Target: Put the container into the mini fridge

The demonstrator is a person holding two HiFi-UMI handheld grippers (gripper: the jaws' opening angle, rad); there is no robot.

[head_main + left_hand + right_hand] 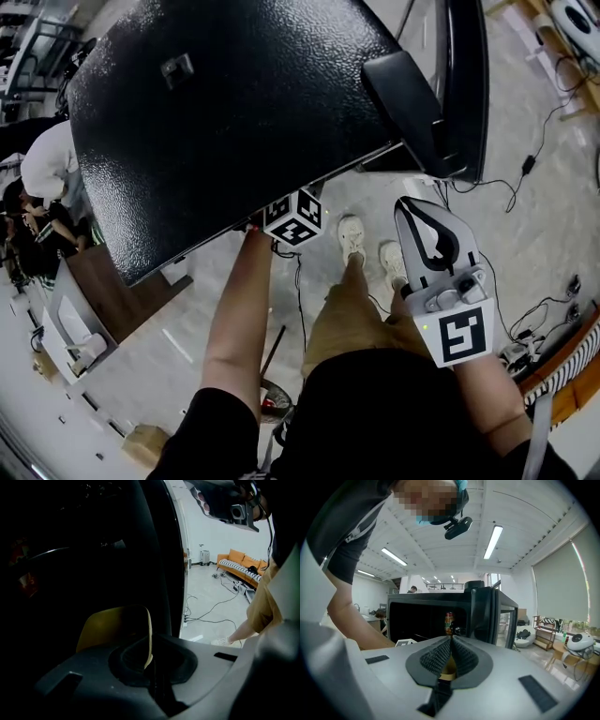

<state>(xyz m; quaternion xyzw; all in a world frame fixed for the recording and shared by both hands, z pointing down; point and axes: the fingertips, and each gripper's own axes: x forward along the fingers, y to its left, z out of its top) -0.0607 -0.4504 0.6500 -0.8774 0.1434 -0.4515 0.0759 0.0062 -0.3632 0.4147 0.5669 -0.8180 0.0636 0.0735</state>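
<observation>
We pinch the yellow container's (115, 627) wall in the left gripper (151, 654), lower centre, inside the mini fridge (234, 112) for setting down; right gripper (451, 641) hangs clear, jaws pressed together, empty.

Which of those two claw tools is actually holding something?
The left gripper: its jaws pinch the edge of a yellow container inside the dark fridge. The right gripper is shut, outside in front of the fridge.
</observation>
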